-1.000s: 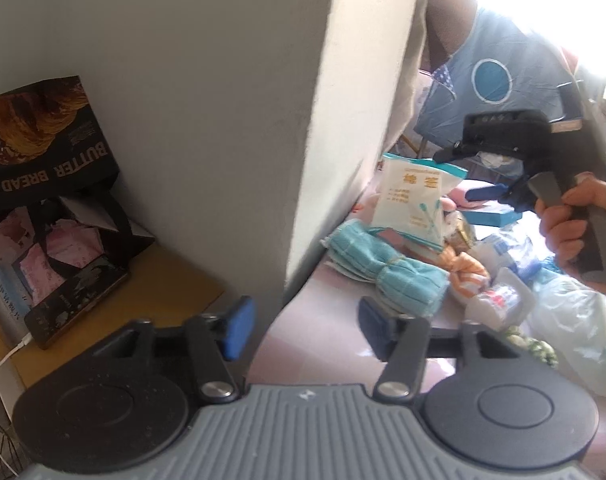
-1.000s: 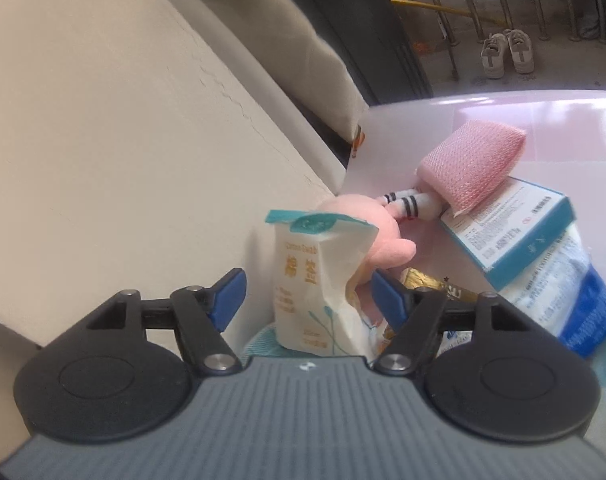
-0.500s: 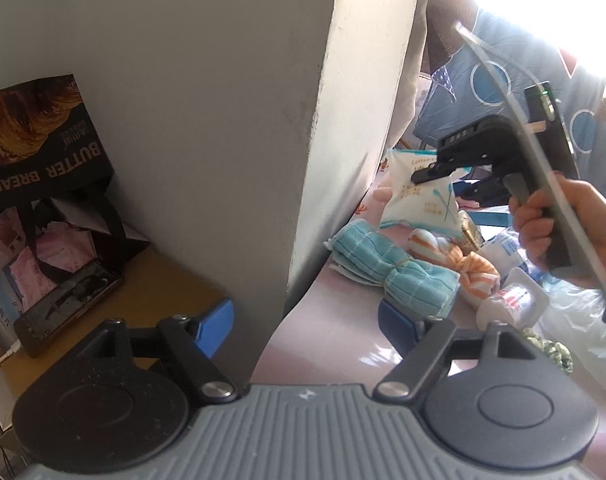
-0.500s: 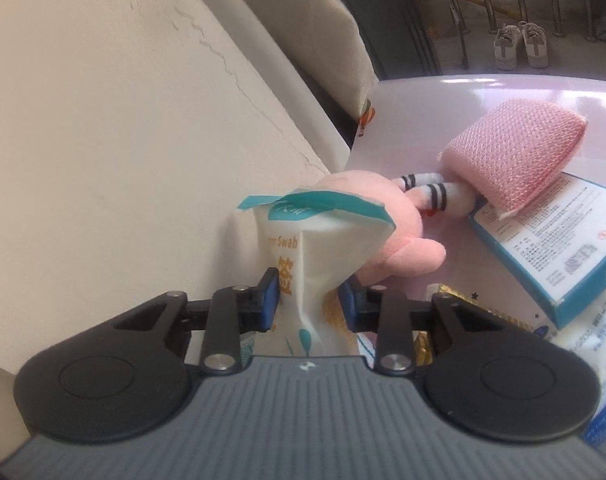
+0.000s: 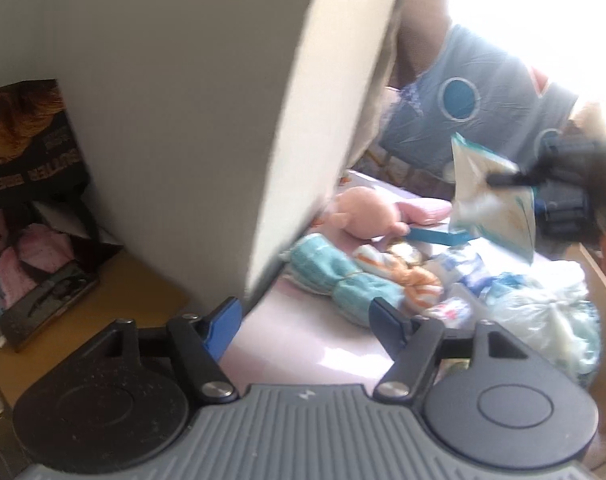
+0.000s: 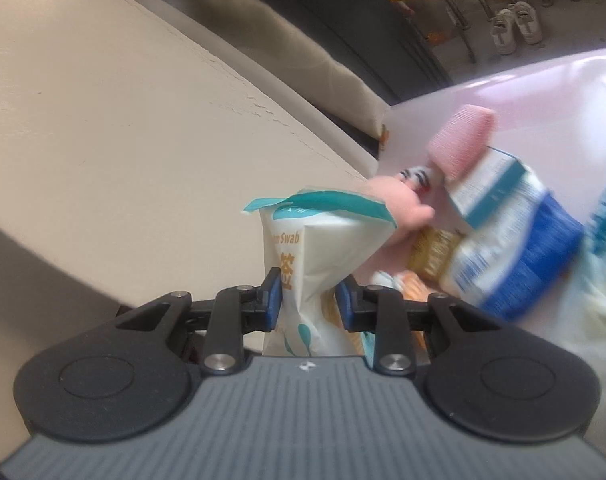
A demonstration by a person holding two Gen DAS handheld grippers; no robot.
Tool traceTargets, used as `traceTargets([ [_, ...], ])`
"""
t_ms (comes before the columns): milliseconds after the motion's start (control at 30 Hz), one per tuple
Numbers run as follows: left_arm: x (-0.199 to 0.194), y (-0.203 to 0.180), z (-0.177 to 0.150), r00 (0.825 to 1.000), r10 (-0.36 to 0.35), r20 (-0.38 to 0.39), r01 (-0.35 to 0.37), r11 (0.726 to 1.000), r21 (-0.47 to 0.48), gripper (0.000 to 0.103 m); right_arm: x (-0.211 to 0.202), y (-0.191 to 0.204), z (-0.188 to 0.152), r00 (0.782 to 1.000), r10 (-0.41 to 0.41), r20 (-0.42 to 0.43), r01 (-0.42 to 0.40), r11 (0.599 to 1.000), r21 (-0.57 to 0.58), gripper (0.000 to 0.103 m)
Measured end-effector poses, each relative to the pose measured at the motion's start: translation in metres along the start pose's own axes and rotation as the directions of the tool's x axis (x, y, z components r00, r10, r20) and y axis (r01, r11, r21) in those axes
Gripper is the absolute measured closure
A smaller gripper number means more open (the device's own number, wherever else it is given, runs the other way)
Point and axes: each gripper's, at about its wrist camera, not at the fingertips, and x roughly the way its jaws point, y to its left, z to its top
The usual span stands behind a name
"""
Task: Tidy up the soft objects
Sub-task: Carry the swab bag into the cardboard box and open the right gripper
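Note:
My right gripper [image 6: 308,300] is shut on a white and teal cotton swab bag [image 6: 319,248] and holds it in the air above the pink table. The bag also shows in the left wrist view [image 5: 491,196], held up at the right by the right gripper [image 5: 523,184]. My left gripper [image 5: 303,320] is open and empty, low over the table's near part. On the table lie a pink plush toy [image 5: 367,212], a teal tied towel [image 5: 335,276], an orange and white cloth [image 5: 411,268] and a pink sponge [image 6: 459,144].
A white wall corner [image 5: 303,120] stands just left of the table [image 5: 303,332]. A teal and white box [image 6: 491,184], a blue and white packet [image 6: 515,264] and a plastic bag [image 5: 543,316] lie at the right. A bread bag [image 5: 23,136] and phone [image 5: 47,300] sit at the left.
My right gripper closed on the cotton swab bag and lifted it up and to the right, off the pile. My left gripper shifted slightly and stays open.

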Motion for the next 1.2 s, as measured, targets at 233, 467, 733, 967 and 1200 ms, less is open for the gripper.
traceTargets([
  [233,0.011,-0.046,0.017,0.934,-0.332,-0.132,0.334,0.942,-0.006,0.036,-0.051,-0.021,-0.051,0.999,0.000,-0.046,0.002,0.999,0.042,0.076],
  [467,0.010,-0.103,0.021,0.820,-0.520,-0.239,0.536,0.845,0.001,0.038,-0.119,-0.029,-0.077,0.997,0.057,-0.043,-0.054,0.995,0.085,0.076],
  [733,-0.007,-0.181,0.028,0.725,-0.619,-0.302,0.666,0.741,0.082,0.056,-0.208,-0.053,-0.077,0.995,0.081,0.060,-0.088,0.989,0.115,0.076],
  [967,0.003,-0.279,0.040,0.655,-0.655,-0.377,0.740,0.657,0.145,0.065,-0.275,-0.082,-0.072,0.984,0.049,0.170,-0.075,0.986,0.146,0.076],
  [1200,0.048,-0.379,0.046,0.678,-0.618,-0.398,0.726,0.646,0.235,0.064,-0.335,-0.154,-0.018,0.968,-0.048,0.246,-0.006,0.977,0.214,0.076],
])
